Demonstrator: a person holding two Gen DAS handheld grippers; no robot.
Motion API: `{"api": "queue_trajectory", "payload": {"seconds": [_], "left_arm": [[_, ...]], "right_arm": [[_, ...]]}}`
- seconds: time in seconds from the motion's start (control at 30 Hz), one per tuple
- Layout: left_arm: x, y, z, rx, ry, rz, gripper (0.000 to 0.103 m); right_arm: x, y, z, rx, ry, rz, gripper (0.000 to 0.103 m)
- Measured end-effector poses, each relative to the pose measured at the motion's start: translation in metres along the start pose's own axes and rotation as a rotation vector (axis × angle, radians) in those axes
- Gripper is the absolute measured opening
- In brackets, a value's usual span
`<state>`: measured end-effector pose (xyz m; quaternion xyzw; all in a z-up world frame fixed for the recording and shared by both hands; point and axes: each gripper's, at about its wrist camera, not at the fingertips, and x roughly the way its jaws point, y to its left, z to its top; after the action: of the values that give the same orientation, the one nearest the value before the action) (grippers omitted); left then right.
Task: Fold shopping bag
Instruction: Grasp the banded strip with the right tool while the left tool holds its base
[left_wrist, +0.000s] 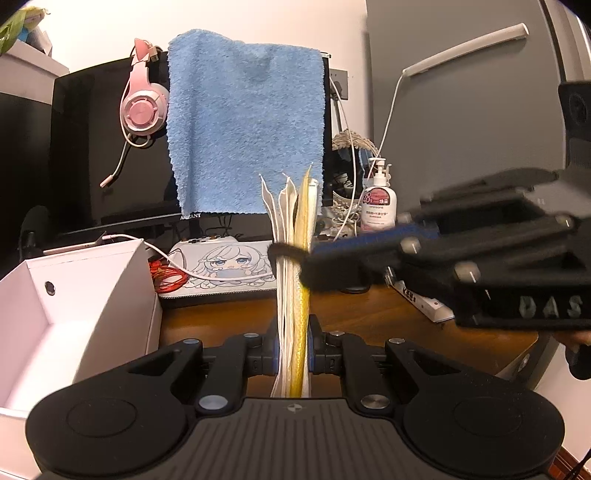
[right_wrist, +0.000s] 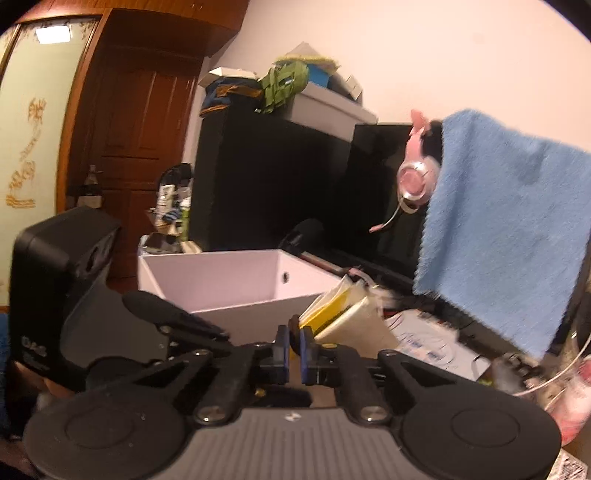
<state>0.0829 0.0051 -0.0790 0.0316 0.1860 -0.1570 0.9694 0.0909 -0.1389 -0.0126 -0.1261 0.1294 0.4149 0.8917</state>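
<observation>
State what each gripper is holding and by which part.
Both grip the folded shopping bag. The left gripper clamps the flat bundle near its lower end. The right gripper pinches it higher up, across its middle, from the side.

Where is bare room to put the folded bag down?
The white box shows an empty bottom. Bare wooden desk lies between the mouse pad and the left gripper. Cables and bottles crowd the area behind.

Blue towel (left_wrist: 245, 122) over monitor (left_wrist: 110, 147), pink headset (left_wrist: 142, 109), white box (left_wrist: 74, 295).
</observation>
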Motion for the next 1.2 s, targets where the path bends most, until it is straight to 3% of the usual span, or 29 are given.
{"api": "queue_trajectory", "payload": {"seconds": [0.17, 0.33, 0.43, 0.63, 1.07, 1.13, 1.2], "left_arm": [[-0.002, 0.012, -0.002, -0.081, -0.004, -0.053, 0.012], [-0.009, 0.049, -0.003, -0.311, -0.019, -0.267, 0.012], [-0.011, 0.062, -0.003, -0.417, -0.022, -0.380, 0.012], [-0.014, 0.071, -0.001, -0.509, -0.018, -0.528, 0.012], [-0.014, 0.078, 0.001, -0.563, -0.033, -0.533, 0.012], [-0.015, 0.075, 0.002, -0.530, -0.035, -0.499, 0.012], [-0.017, 0.070, 0.003, -0.486, -0.039, -0.448, 0.012]], "right_arm": [[-0.001, -0.007, -0.005, 0.066, 0.016, 0.050, 0.005], [-0.027, -0.056, -0.023, 0.444, -0.174, 0.094, 0.015], [-0.031, -0.079, -0.047, 0.620, -0.235, 0.105, 0.015], [-0.022, -0.107, -0.087, 0.857, -0.385, 0.253, 0.015], [-0.011, -0.104, -0.108, 0.916, -0.369, 0.374, 0.015], [-0.011, -0.104, -0.109, 0.922, -0.366, 0.378, 0.015], [-0.015, -0.101, -0.103, 0.873, -0.349, 0.321, 0.015]]}}
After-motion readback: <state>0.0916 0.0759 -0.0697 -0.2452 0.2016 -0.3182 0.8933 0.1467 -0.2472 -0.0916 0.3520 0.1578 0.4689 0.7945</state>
